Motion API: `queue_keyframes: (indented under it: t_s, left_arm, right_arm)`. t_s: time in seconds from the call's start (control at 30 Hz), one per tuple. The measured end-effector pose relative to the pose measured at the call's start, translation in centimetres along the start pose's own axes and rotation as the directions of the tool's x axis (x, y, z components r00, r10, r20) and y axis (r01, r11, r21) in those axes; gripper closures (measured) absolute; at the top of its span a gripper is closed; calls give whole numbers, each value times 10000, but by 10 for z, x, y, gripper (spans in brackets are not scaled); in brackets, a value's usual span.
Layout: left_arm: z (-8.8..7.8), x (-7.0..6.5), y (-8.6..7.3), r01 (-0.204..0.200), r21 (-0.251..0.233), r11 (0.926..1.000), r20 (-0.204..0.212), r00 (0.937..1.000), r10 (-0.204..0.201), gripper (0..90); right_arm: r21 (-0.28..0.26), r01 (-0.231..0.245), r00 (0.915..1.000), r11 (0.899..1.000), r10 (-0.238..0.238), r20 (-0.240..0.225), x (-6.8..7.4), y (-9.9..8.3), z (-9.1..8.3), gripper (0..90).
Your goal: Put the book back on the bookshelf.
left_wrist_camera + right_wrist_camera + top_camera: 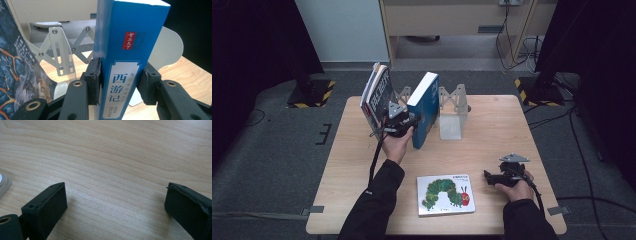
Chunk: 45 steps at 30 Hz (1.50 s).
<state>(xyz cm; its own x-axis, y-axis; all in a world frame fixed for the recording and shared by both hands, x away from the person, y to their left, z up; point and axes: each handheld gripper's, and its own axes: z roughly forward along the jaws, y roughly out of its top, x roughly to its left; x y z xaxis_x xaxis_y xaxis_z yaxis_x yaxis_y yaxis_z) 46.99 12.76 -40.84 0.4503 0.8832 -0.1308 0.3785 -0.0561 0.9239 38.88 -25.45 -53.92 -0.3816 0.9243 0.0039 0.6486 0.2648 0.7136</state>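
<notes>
Left gripper (pixel 122 83): clamped on the spine of the blue book (pixel 130 62), one pad flat on each cover, low on the spine; seen from above at (pixel 401 123), between the two standing books.
Right gripper (pixel 115 202): jaws wide apart over bare wood, nothing between them; resting at the near right of the bench in the high view (pixel 507 175), well clear of the work.
Bench (pixel 492 130): pale wood; enough free surface ahead of the rack to slide a book rather than lift it.
Rack (pixel 452 107): folding metal bookend with scissor links and white end plates, at the far middle of the bench; blue book stands inside it, just left of the right-hand plate.
Blue book: upright, spine toward the person, near the rack's right plate (pixel 167 47).
Dark book (pixel 377 92): leaning left at the rack's left end, apart from the blue one.
Picture book (pixel 445 194): flat near the front edge, caterpillar cover up, untouched.
Step in hand, judged: seating the blue book upright in the rack.
Doing it well: keep the pads square and the spine vertical; push level toward the plate, bottom edge on the bench; let go only once standing unaided.
Risk: grip low on a tall book, so a tip at the top on release.
</notes>
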Motion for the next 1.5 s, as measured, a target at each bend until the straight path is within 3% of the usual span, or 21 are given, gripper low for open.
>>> queue_keyframes:
  t_s: [0.17,0.47,0.67,0.83,1.17,1.5]
  left_arm:
    - [4,-2,2,80,-8,10000,-183,9998,-80,581]
    - [13,-11,4,70,-14,10000,-152,9999,-70,570]
    - [17,-14,4,1,-67,10000,11,10000,-1,553]
    - [17,-15,-3,-100,-437,9990,318,9994,114,539]
    - [16,-6,-25,-34,75,10000,749,9972,28,563]
    - [21,-18,-18,-99,498,9987,687,9976,65,562]
  right_arm:
    - [2,-4,10000,10000,4,-3,0,0,0,46]
    - [0,-2,10000,10000,2,-5,0,0,0,46]
    - [-1,-4,10000,10000,4,-9,0,0,0,46]
    - [-3,-1,10000,10000,1,-7,0,0,0,47]
    - [1,20,10000,10000,-20,-11,0,0,0,48]
    - [2,15,10000,10000,-15,-12,0,0,0,48]
